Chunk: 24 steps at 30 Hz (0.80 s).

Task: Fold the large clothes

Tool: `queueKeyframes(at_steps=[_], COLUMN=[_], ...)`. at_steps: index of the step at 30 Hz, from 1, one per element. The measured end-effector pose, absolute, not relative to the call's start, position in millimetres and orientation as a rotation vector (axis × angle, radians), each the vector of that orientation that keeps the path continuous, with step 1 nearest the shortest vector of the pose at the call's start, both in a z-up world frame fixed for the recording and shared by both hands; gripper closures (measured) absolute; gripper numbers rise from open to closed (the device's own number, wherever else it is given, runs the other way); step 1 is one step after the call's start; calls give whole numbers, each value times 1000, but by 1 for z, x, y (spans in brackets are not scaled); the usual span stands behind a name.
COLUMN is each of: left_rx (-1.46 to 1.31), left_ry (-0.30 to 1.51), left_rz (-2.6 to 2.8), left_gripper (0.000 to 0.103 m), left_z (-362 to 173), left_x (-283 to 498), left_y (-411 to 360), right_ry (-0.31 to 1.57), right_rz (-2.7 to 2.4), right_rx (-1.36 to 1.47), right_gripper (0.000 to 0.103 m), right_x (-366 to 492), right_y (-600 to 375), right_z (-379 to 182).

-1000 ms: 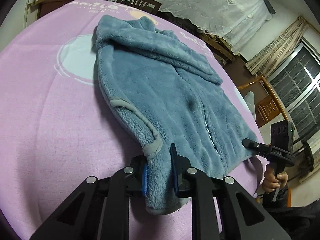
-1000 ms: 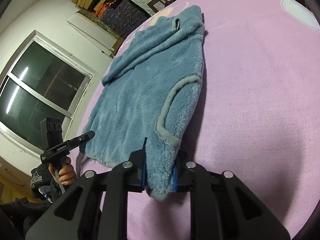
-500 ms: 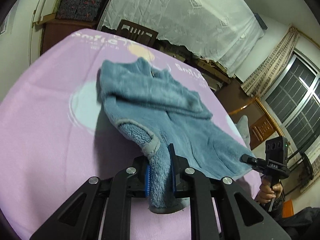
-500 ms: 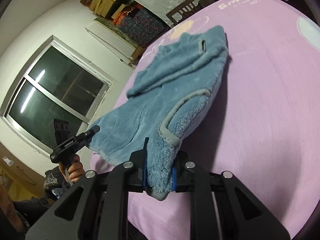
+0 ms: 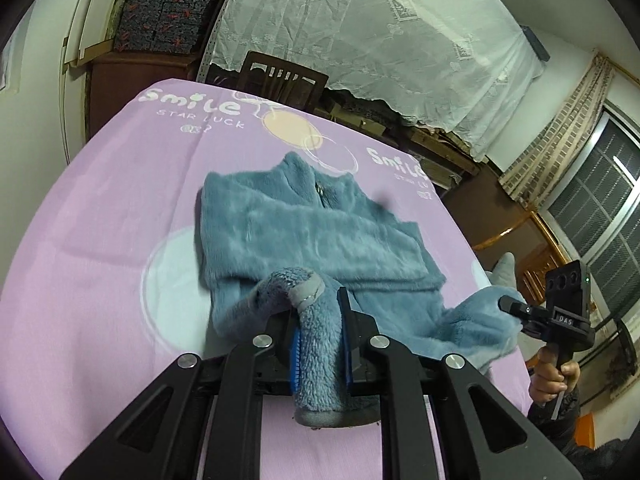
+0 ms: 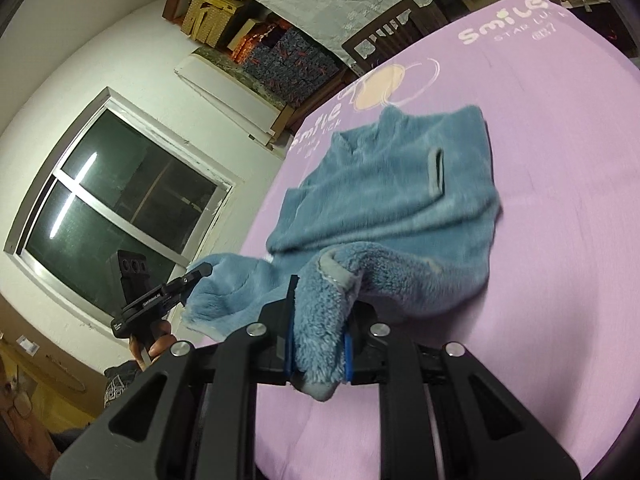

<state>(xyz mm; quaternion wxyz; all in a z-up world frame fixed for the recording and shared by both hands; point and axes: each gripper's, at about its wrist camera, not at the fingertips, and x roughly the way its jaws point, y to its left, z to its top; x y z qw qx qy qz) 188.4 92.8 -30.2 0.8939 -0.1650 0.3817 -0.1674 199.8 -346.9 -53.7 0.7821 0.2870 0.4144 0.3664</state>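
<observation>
Fleece jacket (image 5: pixel 320 240) hangs lifted by its hem off our purple sheet (image 5: pixel 100 280), left gripper (image 5: pixel 320 344) and right gripper (image 6: pixel 318 348) each apparently clamped on a corner.

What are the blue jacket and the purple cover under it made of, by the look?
Blue jacket: looks like thick plush fleece, matte; fuzzy pile, curlier on the inside face pinched in the left gripper. Purple cover: seems thin, smooth woven cloth, printed with lettering, lightly creased.
</observation>
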Motion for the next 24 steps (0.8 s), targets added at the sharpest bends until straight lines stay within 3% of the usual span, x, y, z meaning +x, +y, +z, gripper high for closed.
queueKeyframes(at_steps=[12,19,24], left_rx=[-307,-344,-362], left_ry=[841,931,905], left_rz=[-249,-192,-208], left_gripper=[88,87,85], left_z=[-42,-99,-109], left_x=[305,355,357], left_y=[95,102,106], right_ry=[892,966,980], right_rz=[639,533,542], right_rx=[639,656,719], right_gripper=[86,86,88], right_x=[322,368,376], right_y=[-337,-330,-334], right_z=[-51,-99,-129])
